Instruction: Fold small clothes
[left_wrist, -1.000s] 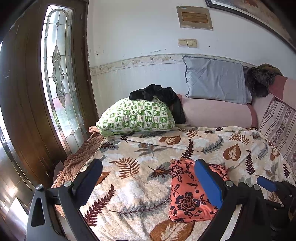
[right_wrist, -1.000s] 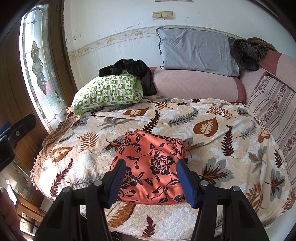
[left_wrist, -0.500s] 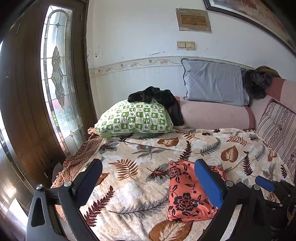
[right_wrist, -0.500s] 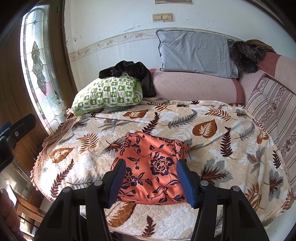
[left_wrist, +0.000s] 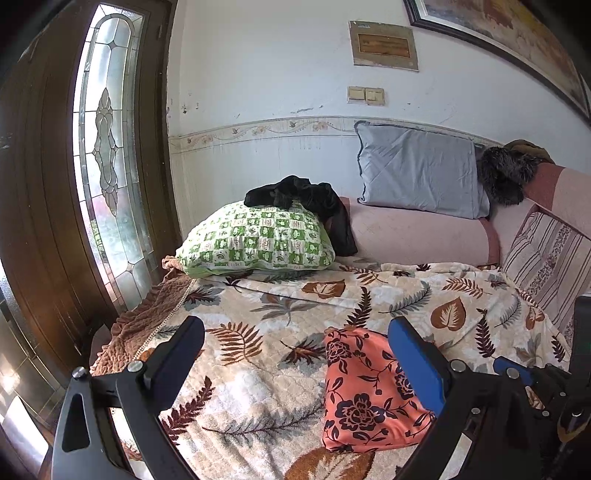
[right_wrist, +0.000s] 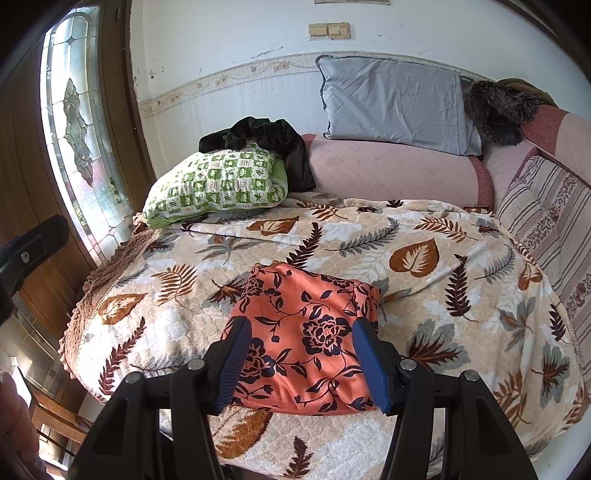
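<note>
A folded orange garment with dark flowers (left_wrist: 362, 398) (right_wrist: 306, 317) lies flat near the front edge of the leaf-patterned blanket (left_wrist: 258, 369) (right_wrist: 424, 295). My right gripper (right_wrist: 303, 354) hovers over its near half. Its blue pads (right_wrist: 369, 362) stand apart on either side of the cloth, open. My left gripper (left_wrist: 295, 347) is wide open over bare blanket. The garment sits just behind its right finger (left_wrist: 413, 358). The right gripper's blue tip (left_wrist: 513, 369) shows at the lower right of the left wrist view. The left gripper's black finger (right_wrist: 33, 251) shows at the left edge of the right wrist view.
A green checked pillow (left_wrist: 258, 240) (right_wrist: 218, 184) with a crumpled black garment (left_wrist: 306, 199) (right_wrist: 273, 136) on it lies at the back left. A grey pillow (left_wrist: 417, 170) leans on the wall over a pink bolster (right_wrist: 391, 173). A stained-glass door (left_wrist: 103, 147) stands left of the bed.
The left gripper has tipped up slightly, so the room sits a little lower in its view. The right gripper and the garment have stayed where they were.
</note>
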